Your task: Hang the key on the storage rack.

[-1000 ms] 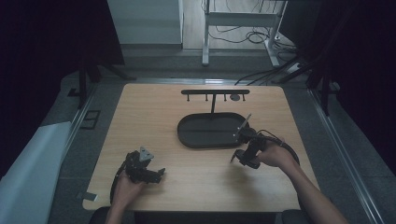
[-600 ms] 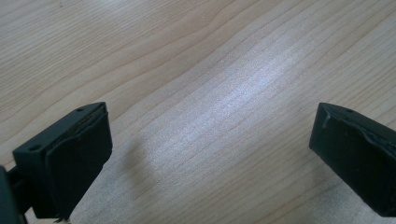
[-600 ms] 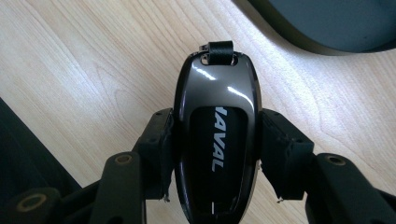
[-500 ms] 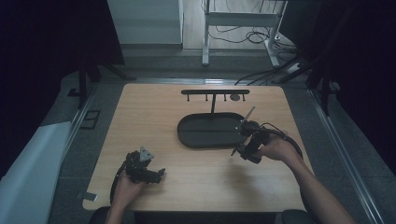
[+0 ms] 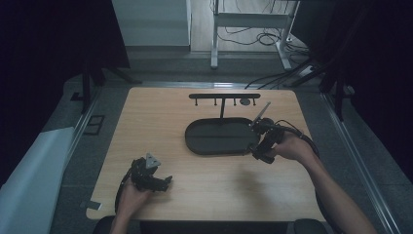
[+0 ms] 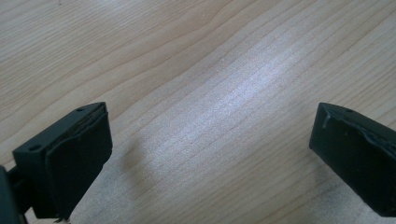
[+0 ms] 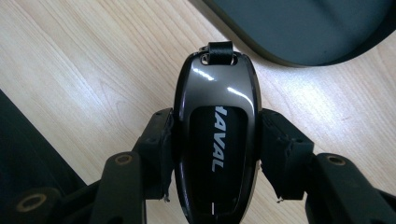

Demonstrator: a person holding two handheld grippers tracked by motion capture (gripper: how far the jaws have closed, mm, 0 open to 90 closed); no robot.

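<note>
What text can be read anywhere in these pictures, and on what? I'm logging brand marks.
"HAVAL": white letters running lengthwise on the glossy dark key fob clamped in the right gripper.
No other text is readable on the table, the tray or the rack.

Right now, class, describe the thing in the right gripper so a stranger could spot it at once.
Find the wooden table, then the dark oval tray on it. Just off the tray's right end, the right gripper clamps a glossy dark key fob, lettered HAVAL, with a short black loop at its tip.
</note>
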